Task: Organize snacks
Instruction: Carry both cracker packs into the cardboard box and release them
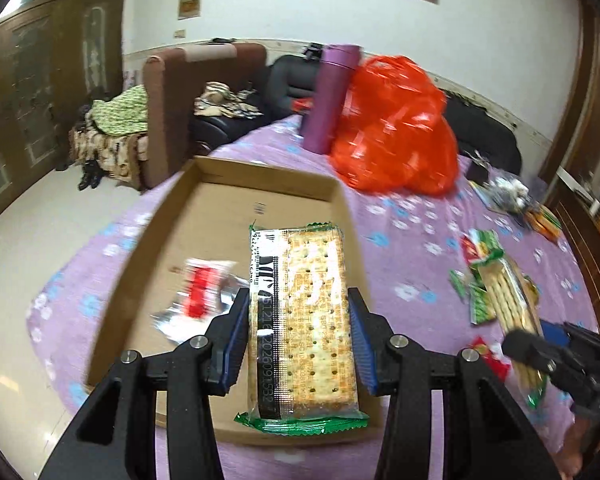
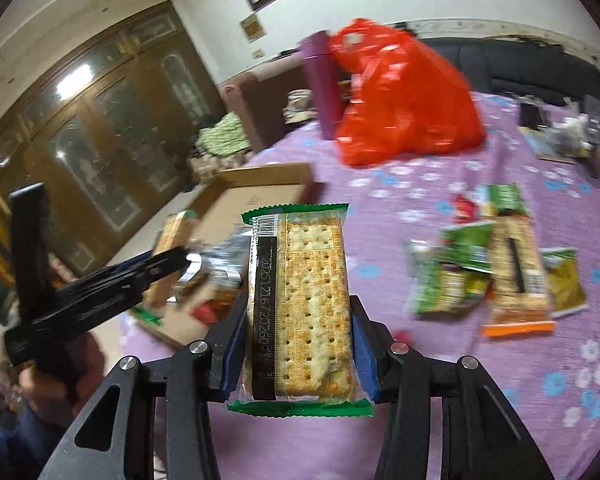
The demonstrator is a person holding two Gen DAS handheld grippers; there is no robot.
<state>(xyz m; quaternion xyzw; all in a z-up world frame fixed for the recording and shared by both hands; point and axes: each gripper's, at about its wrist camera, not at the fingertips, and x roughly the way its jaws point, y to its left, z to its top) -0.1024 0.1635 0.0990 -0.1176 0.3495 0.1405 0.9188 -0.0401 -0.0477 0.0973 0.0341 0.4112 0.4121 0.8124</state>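
Holding: each gripper pinches one cracker pack, long sides between its blue pads.
Left gripper: fingers pressed against a cracker pack; the pack hangs over the right half of the box, its far end pointing at the box's far wall. Whether it touches the box floor I cannot tell.
Right gripper: fingers clamped on a second pack, held above the purple cloth of the table, to the right of the box.
Box: shallow open cardboard tray near the table's left edge; a blurred silver-and-red packet lies on its floor, left of the held pack.
Loose snacks: more packs lie in a cluster on the cloth near the table's right side, green wrappers and one with an orange end; too blurred to count.
Red bag: crumpled plastic at the table's far edge.
Purple bottle: upright, touching the bag's left side.
Far right corner: small cluttered items, blurred.
Cross views: the right gripper shows at the left camera's lower right with its pack; the left gripper shows at the right camera's left, beside the box.
Room: brown sofa and wooden cabinet beyond the table.
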